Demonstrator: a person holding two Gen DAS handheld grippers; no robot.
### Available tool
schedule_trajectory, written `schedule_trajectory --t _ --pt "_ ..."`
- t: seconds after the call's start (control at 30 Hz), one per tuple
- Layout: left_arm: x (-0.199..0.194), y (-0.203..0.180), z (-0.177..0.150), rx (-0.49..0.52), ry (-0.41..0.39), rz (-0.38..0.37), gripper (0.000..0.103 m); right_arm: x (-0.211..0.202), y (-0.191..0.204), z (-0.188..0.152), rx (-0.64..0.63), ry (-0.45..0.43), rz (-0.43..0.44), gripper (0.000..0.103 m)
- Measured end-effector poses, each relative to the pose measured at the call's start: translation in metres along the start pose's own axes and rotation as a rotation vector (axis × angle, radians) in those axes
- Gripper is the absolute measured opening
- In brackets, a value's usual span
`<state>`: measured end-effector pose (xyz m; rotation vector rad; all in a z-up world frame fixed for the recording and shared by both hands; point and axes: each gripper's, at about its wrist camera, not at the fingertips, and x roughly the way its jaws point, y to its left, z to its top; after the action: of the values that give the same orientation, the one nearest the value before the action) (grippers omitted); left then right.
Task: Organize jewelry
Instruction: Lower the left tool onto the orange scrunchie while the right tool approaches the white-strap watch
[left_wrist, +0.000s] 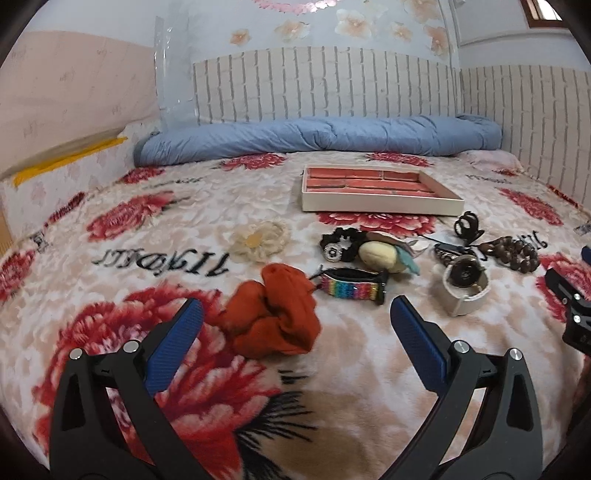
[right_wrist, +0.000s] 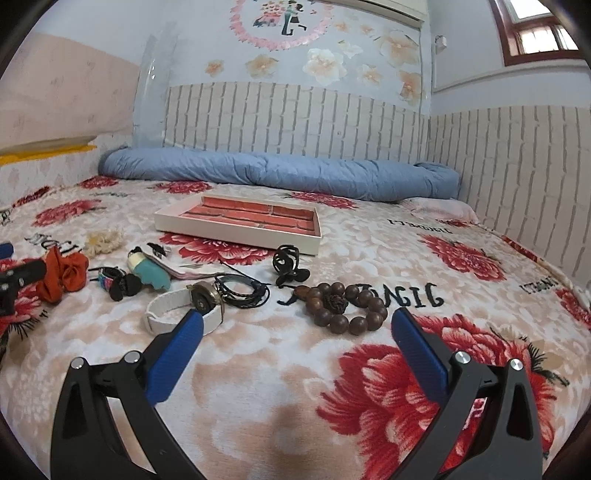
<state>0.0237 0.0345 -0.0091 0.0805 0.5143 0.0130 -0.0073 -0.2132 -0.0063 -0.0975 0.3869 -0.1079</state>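
Observation:
Jewelry lies scattered on a floral blanket. My left gripper (left_wrist: 295, 314) is open, its fingers either side of an orange scrunchie (left_wrist: 271, 314). Beyond it lie a rainbow band (left_wrist: 351, 288), a white-strap watch (left_wrist: 465, 288) and a wooden bead bracelet (left_wrist: 515, 253). My right gripper (right_wrist: 297, 328) is open and empty, just short of the bead bracelet (right_wrist: 345, 302); the white-strap watch (right_wrist: 184, 310) sits by its left finger. A white tray with red compartments (left_wrist: 380, 203) (right_wrist: 236, 230) stands farther back.
A black hair claw (right_wrist: 288, 262), black cord bracelets (right_wrist: 242, 290), a cream crochet flower (left_wrist: 258, 238), a yellow-and-teal plush piece (left_wrist: 384, 254) and a black scrunchie (left_wrist: 340, 245) lie around. A rolled blue quilt (left_wrist: 317, 136) lines the far wall. The other gripper shows at right (left_wrist: 569, 306).

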Motion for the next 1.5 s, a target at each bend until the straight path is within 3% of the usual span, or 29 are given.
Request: schedule_trajectory --t 0.37,0.77,0.93,1.07,1.2,1.43,1.5 --pt "0.019 0.026 0.01 -0.013 0.063 -0.02 0.098 0.023 0.012 0.009 -0.023 0.129 0.047 0.099" --pt "0.044 0.047 0.02 -0.054 0.146 -0.059 0.098 0.053 0.019 0.022 0.079 0.242 0.108 0.099" --pt "0.058 0.043 0.024 -0.056 0.189 -0.094 0.098 0.069 0.021 0.025 0.146 0.283 0.134 0.099" --pt "0.068 0.037 0.026 -0.032 0.206 -0.077 0.098 0.078 0.03 0.03 0.137 0.294 0.132 0.098" --pt "0.076 0.037 0.027 -0.022 0.217 -0.091 0.098 0.089 0.04 0.032 0.126 0.33 0.131 0.089" --pt "0.089 0.039 0.015 -0.035 0.258 -0.091 0.098 0.105 0.044 0.02 0.126 0.397 0.127 0.082" --pt "0.092 0.039 0.014 -0.038 0.263 -0.096 0.093 0.111 0.047 0.017 0.123 0.425 0.128 0.077"
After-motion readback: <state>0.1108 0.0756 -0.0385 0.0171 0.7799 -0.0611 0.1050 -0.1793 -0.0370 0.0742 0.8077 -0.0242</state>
